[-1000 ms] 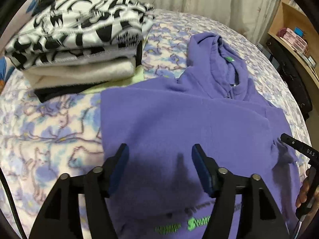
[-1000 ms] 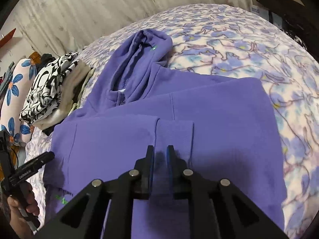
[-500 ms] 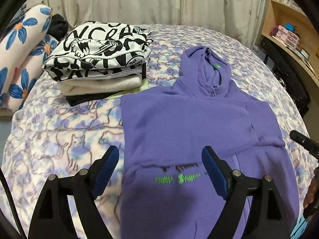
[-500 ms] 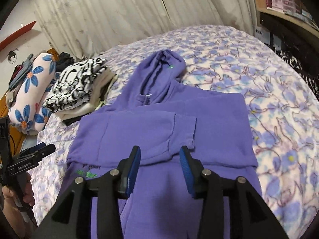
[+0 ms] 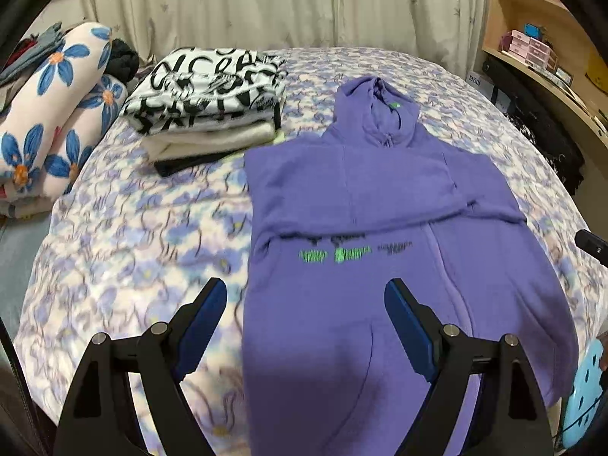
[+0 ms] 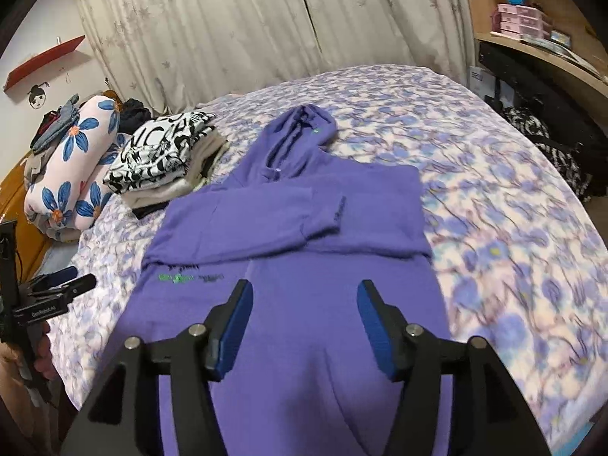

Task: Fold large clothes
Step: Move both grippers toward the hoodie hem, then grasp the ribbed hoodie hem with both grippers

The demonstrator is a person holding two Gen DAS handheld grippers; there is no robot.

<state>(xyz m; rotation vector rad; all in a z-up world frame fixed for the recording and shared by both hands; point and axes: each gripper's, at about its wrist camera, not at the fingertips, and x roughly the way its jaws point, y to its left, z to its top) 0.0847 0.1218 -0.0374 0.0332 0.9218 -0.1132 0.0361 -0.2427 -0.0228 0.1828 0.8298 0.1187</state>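
on the floral fleece bedspread (image 5: 152,228) lies a purple hoodie (image 5: 380,197), flat, sleeves folded across chest. left gripper (image 5: 306,315) wide, empty; right gripper (image 6: 304,323) jaws opening, nothing between. only right view shows the wall shelf (image 6: 45,62). folded clothes stack (image 5: 212,95) beside hood.

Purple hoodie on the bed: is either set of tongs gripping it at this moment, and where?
Nothing is held. The left tongs stand open above the purple hoodie, and the right tongs are opening with no cloth pinched; the sleeves lie folded across its chest.
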